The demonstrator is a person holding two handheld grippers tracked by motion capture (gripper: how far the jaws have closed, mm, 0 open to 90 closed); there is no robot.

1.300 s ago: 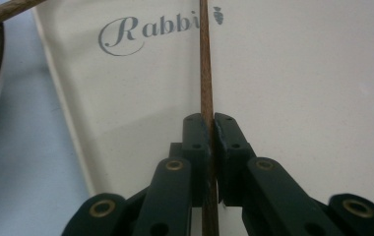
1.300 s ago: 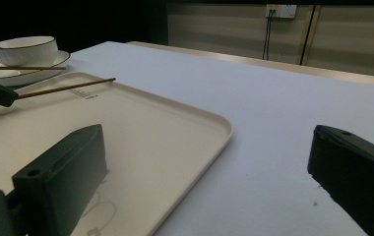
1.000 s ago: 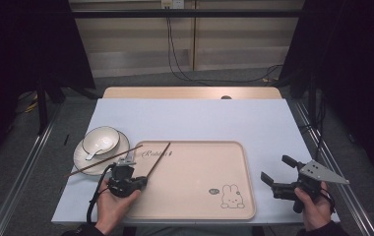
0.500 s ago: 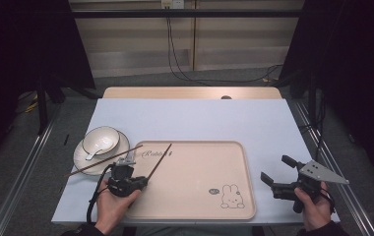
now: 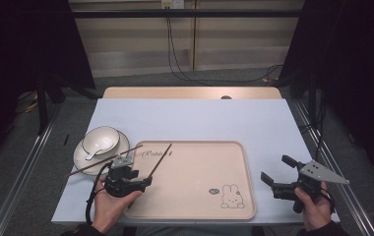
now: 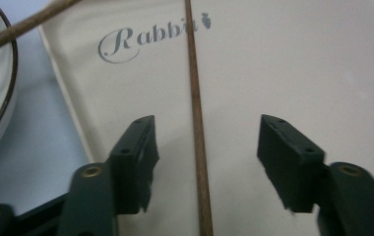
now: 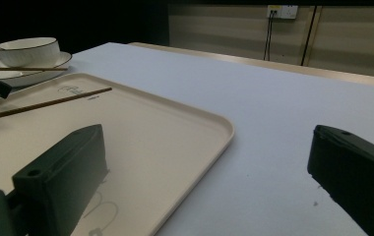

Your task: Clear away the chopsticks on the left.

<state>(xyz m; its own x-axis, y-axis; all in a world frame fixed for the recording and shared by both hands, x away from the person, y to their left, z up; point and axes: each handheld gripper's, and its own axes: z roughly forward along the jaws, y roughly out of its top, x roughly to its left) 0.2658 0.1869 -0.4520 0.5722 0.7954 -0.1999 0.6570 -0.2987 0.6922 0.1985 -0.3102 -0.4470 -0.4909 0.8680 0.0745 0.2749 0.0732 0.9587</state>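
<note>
Between the spread jaws of the left gripper [image 6: 202, 157], seen in its own view, a brown chopstick [image 6: 197, 128] runs straight from six o'clock to twelve o'clock, so its long axis lies along the gripper's line of sight and square across the direction in which the jaws would close. The jaws stand apart on either side of it, touching nothing; the stick sits somewhat closer to the left-hand jaw than to the right-hand one. It lies flat on the beige tray [image 6: 298, 59], its far end crossing the printed word near the tray's upper edge. From the high view the same chopstick [image 5: 160, 159] slants toward one o'clock from the left gripper [image 5: 143, 181], over the tray's near-left part, while a second chopstick [image 5: 104, 161] rests partly on the saucer [image 5: 121, 146] under the bowl [image 5: 101, 139] at about ten o'clock from that gripper. The right gripper [image 5: 279, 172] hangs off the tray's right edge, at three o'clock and well apart from both sticks, its jaws released and empty. By my reading the left hand is the nearer one, and closing on the stick calls for little more than settling down and centring slightly.
</note>
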